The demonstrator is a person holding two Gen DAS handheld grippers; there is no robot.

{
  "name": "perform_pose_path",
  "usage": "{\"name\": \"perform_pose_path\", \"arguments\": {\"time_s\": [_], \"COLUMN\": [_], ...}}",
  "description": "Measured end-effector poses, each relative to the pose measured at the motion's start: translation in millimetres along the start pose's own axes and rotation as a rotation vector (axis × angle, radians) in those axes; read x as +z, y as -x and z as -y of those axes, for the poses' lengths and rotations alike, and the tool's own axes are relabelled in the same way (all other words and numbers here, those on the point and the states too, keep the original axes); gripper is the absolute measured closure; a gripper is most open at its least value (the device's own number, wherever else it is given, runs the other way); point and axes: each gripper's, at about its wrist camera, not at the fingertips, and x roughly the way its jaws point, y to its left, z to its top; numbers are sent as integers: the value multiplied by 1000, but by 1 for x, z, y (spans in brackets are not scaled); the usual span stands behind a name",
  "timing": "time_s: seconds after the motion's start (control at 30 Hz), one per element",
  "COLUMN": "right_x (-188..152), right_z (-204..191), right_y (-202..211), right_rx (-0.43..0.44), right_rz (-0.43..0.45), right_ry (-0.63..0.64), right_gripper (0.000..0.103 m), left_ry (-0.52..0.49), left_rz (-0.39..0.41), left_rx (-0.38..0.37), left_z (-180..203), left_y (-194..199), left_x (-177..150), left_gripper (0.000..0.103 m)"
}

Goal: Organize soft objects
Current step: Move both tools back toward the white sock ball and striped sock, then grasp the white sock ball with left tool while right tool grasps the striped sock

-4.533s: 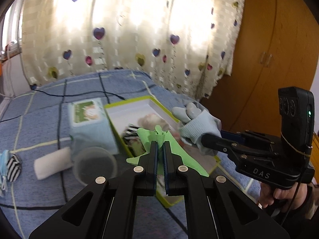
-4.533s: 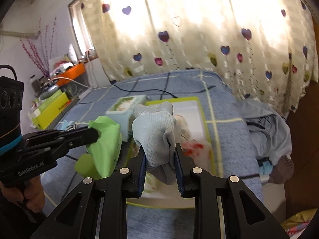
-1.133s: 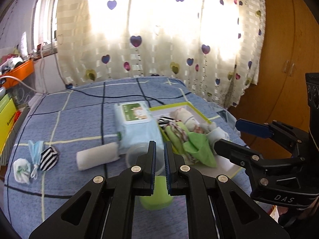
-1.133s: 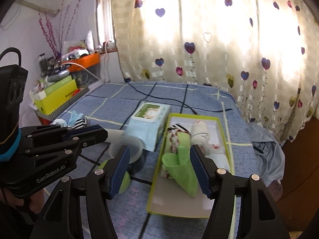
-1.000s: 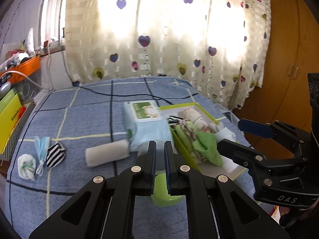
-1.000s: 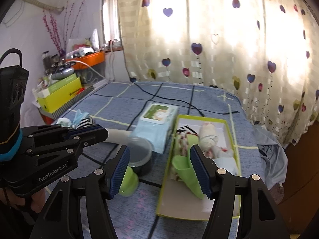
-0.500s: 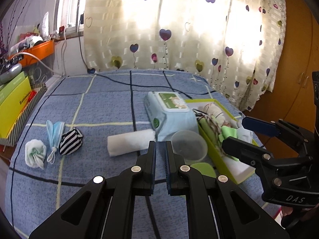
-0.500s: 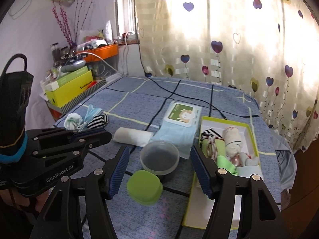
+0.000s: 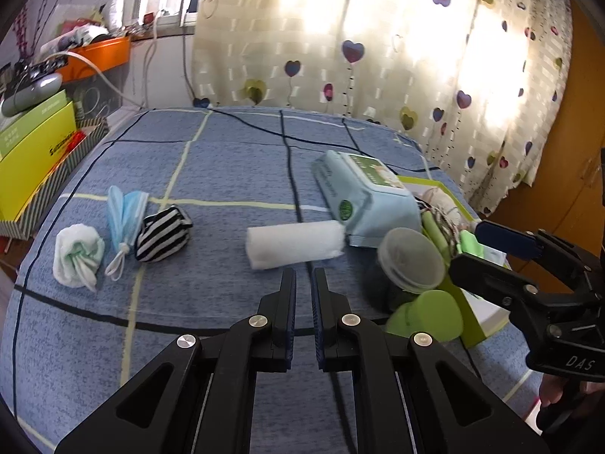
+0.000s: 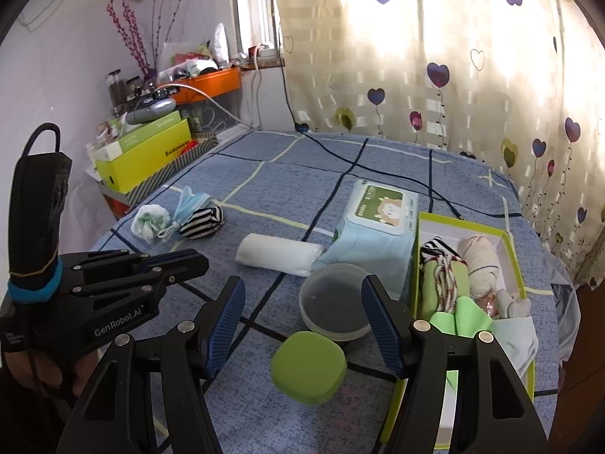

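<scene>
So, status:
left gripper [image 9: 302,280]: jaws nearly together, nothing between them; aimed down at the white rolled towel [image 9: 295,244], probably the next pick.
right gripper [image 10: 302,299]: jaws wide, empty; hovering above the clear round container [image 10: 334,308] and the green lid [image 10: 308,367].
box [image 10: 506,240]: lime-edged, on the right side of the bed; already packed with a green cloth [image 10: 459,321], a striped item, a cream roll and a grey glove. Reads as the collection spot, so part of the sort is done.
loose soft items: rolled towel just beside the wipes pack [image 10: 378,227]; further left a cluster of striped sock ball [image 9: 162,234], blue face mask [image 9: 123,215] and white-green bundle [image 9: 77,253], touching or nearly so. All well apart from the box, so they need carrying over.
surface: blue bedspread [image 9: 227,159] with a grid of yellow and dark lines; a black cable crosses the far end.
room: heart-print curtain [image 10: 453,56] backlit by a window; cluttered shelf with an orange tray and yellow-green boxes on the left; wooden wardrobe on the right.
</scene>
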Motion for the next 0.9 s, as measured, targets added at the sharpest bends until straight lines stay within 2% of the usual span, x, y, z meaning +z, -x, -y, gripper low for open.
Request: {"name": "perform_pose_path", "arguments": {"time_s": [0.33, 0.53, 0.57, 0.67, 0.73, 0.8, 0.9], "right_x": [8, 17, 19, 22, 26, 29, 35], "right_z": [-17, -34, -38, -47, -53, -60, -69], "right_y": [-20, -37, -41, -50, -57, -67, -81], "right_rx": [44, 87, 97, 117, 133, 151, 173], "right_rz": [-26, -40, -45, -51, -58, -70, -84], "right_ry": [26, 41, 45, 54, 55, 56, 53], "right_gripper": [39, 39, 39, 39, 39, 39, 39], "left_ry": [72, 148, 157, 184, 197, 212, 235], "left_rz": [23, 37, 40, 54, 66, 73, 73], "left_rx": [49, 114, 127, 160, 181, 203, 223], "left_z": [-45, -87, -94, -114, -125, -137, -154], "left_y": [8, 14, 15, 19, 22, 23, 21], "left_x": [0, 0, -1, 0, 1, 2, 3], "left_gripper": [95, 95, 93, 78, 73, 63, 61]}}
